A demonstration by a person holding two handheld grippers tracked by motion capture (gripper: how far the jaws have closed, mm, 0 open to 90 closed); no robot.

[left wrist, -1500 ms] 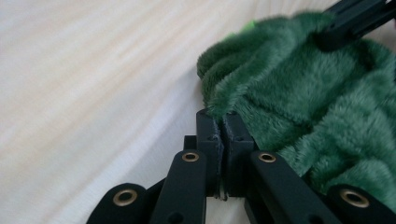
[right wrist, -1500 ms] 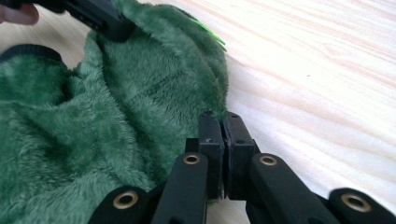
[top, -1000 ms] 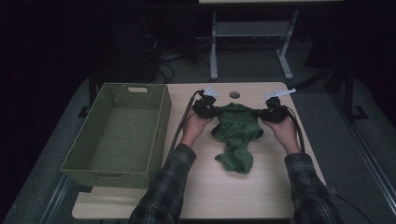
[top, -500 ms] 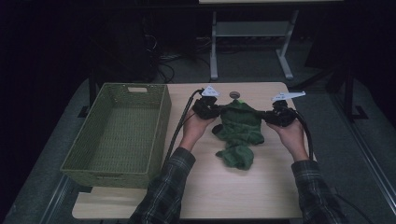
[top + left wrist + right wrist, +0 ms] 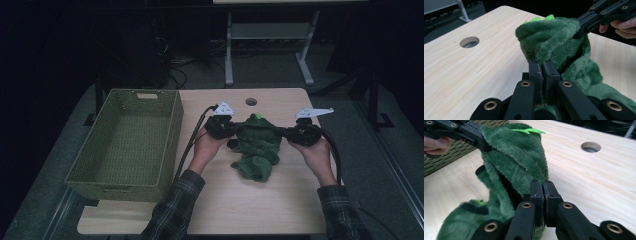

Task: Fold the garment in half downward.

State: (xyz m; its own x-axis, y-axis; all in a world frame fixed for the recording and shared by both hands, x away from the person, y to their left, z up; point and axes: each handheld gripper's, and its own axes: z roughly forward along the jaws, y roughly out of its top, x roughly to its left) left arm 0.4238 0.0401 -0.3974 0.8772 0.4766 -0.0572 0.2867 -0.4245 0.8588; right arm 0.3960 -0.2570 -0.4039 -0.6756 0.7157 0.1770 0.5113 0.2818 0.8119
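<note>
You hold a green plush garment [image 5: 257, 145] between your two grippers over the middle of the bench [image 5: 280, 210]. Left gripper [image 5: 231, 131]: jaws pinched nearly together on the fleece at the garment's left edge; in the left gripper view the pads meet with a fold of pile caught between them [image 5: 544, 72]. Right gripper [image 5: 289, 134]: jaws likewise clamped tight on the right edge, fabric squeezed between the pads in the right gripper view [image 5: 543, 192].

The top edge of the garment is stretched between the two grips and lifted off the wood. The rest hangs down toward you, and its lower end lies bunched on the bench. A small bright green trim piece [image 5: 527, 131] sticks up at the top of the cloth, on the side away from you.

Your left hand [image 5: 206, 147] and right hand [image 5: 316, 152] come in from the near edge, plaid sleeves [image 5: 172, 205] showing. A cable [image 5: 192, 137] trails from the left gripper along the bench.

A woven green basket [image 5: 125, 145] stands at the left side of the bench, well apart from the garment. A round cable hole [image 5: 251, 102] sits in the bench beyond the garment.
</note>
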